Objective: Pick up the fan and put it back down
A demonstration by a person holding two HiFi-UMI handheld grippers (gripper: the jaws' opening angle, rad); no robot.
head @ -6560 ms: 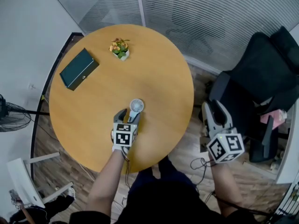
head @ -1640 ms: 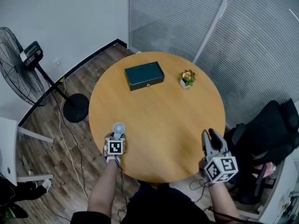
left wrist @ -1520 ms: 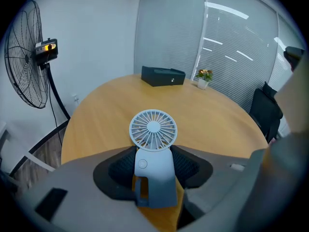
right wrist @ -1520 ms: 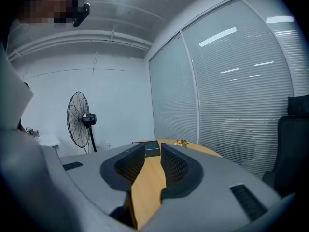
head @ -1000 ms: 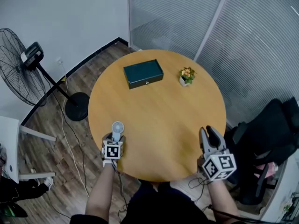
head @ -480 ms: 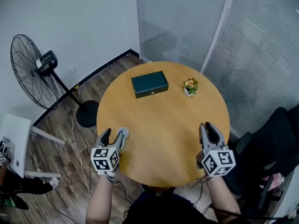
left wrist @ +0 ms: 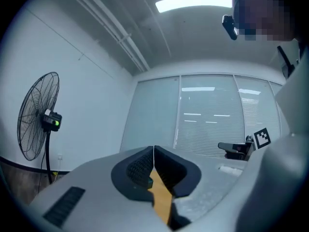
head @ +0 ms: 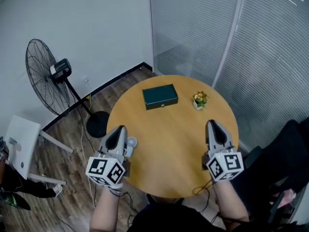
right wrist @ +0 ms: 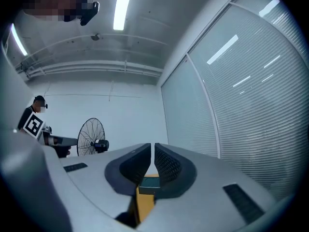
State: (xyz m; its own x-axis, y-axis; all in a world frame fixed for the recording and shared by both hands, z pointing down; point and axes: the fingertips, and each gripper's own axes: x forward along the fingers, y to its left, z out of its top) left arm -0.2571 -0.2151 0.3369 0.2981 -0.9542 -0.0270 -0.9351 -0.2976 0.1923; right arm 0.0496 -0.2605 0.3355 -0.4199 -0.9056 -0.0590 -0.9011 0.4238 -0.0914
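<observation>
The small white hand fan [head: 131, 141] lies on the round wooden table [head: 178, 144] near its left edge. My left gripper [head: 120, 129] hovers just left of it, lifted off the table and pointing level. Its jaws have just closed and meet with nothing between them, as the left gripper view [left wrist: 153, 149] shows. My right gripper [head: 212, 123] is held up over the table's right side. Its jaws have just been closing to a thin slit, with nothing between them in the right gripper view [right wrist: 152, 146].
A dark green box [head: 160, 96] and a small flower pot [head: 199, 99] stand at the table's far side. A tall standing fan [head: 48, 76] is on the floor at the left, with a white stool [head: 19, 144] near it. Glass partitions with blinds run behind the table.
My left gripper has risen off the small fan and gone from wide open to shut; the fan stays on the table. The right gripper has lifted a little and its jaws have narrowed.
</observation>
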